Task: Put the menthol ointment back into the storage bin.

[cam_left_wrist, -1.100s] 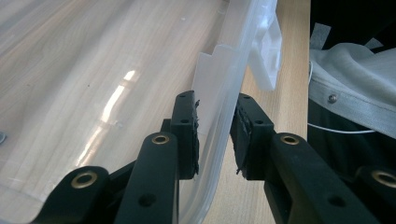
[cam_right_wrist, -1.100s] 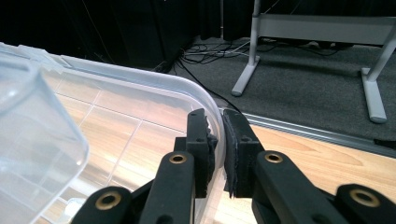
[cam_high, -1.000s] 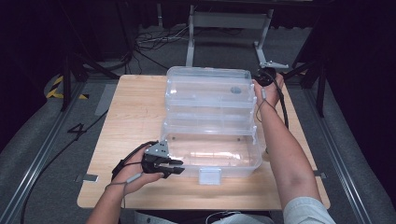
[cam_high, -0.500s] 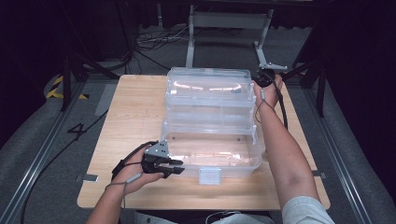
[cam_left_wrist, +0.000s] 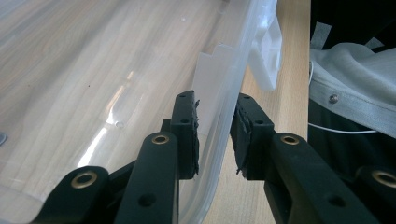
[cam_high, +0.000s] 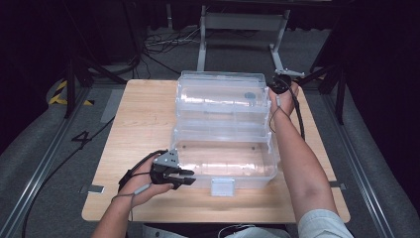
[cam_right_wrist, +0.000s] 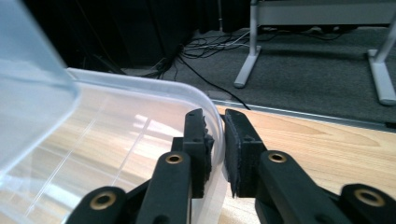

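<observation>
The clear box (cam_high: 225,158) and its raised lid (cam_high: 220,94) fill the middle of the table (cam_high: 143,124), from near the front edge to the back edge. The table's left part is bare wood, open for a pass from front to back. Along the right edge only a narrow strip stays free, and the right forearm (cam_high: 297,163) lies over it. A thin band of wood is open between the box and the front edge, with the latch (cam_high: 222,187) jutting into it.
</observation>
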A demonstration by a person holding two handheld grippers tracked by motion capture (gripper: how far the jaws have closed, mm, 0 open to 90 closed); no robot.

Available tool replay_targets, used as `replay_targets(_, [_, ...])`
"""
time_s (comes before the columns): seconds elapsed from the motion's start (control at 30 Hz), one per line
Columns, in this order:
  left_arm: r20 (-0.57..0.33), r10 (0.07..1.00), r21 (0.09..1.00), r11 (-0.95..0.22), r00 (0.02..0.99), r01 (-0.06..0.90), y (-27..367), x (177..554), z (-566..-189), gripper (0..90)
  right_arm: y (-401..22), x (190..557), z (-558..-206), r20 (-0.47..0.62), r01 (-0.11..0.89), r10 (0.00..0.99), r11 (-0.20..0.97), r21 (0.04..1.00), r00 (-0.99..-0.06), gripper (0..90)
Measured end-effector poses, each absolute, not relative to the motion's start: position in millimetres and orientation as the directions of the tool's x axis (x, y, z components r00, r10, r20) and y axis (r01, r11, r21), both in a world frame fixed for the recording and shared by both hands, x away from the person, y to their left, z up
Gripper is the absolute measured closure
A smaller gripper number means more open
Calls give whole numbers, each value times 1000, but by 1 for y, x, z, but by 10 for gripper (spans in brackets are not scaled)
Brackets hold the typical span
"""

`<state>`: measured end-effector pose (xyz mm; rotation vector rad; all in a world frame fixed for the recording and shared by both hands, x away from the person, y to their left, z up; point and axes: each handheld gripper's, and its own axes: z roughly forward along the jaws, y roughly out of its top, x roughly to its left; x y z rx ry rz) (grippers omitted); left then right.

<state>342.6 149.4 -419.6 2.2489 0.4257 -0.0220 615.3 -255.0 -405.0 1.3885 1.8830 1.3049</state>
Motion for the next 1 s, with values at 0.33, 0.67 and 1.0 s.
replay_targets(0.33, [-173, 324, 721, -602, 930, 343, 148, 342, -418, 698, -266, 600, -392, 164, 419, 891, 33, 907, -424, 661])
replay_targets(0.67, [-223, 353, 714, -576, 909, 399, 146, 344, -410, 566, -286, 560, -365, 92, 328, 876, 79, 941, -473, 546])
replay_targets(1.0, [-198, 435, 756, -503, 879, 419, 162, 347, -385, 490, -309, 519, -363, 90, 291, 857, 73, 954, -507, 508])
